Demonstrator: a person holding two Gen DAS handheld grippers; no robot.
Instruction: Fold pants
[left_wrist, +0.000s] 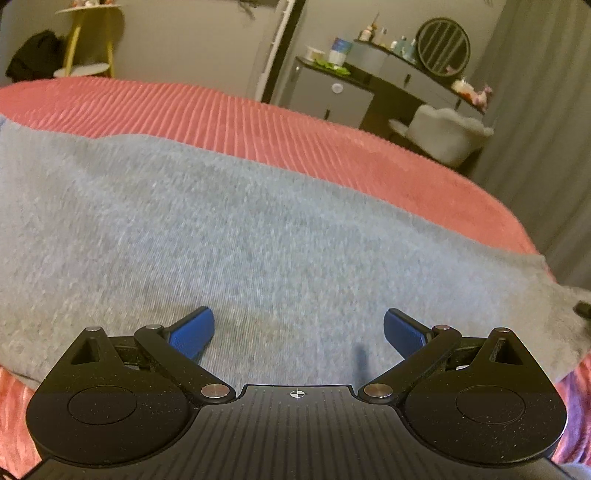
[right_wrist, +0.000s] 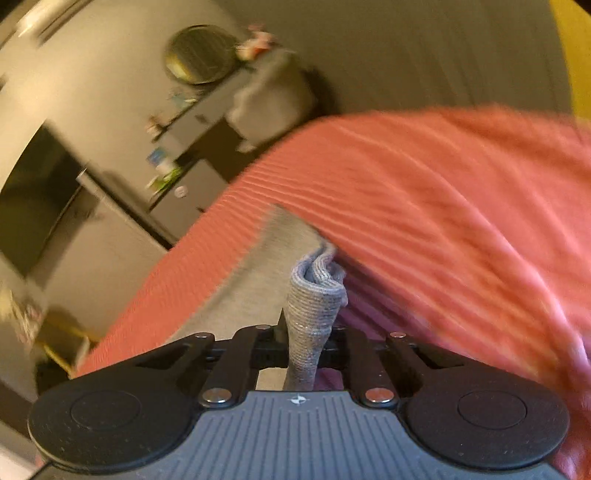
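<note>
Lying flat, grey pants (left_wrist: 229, 229) bunch inside closed right tongs (right_wrist: 306, 345).

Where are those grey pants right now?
The grey pants lie spread on the pink bedspread under the open left gripper; the right gripper pinches a bunched edge.
</note>
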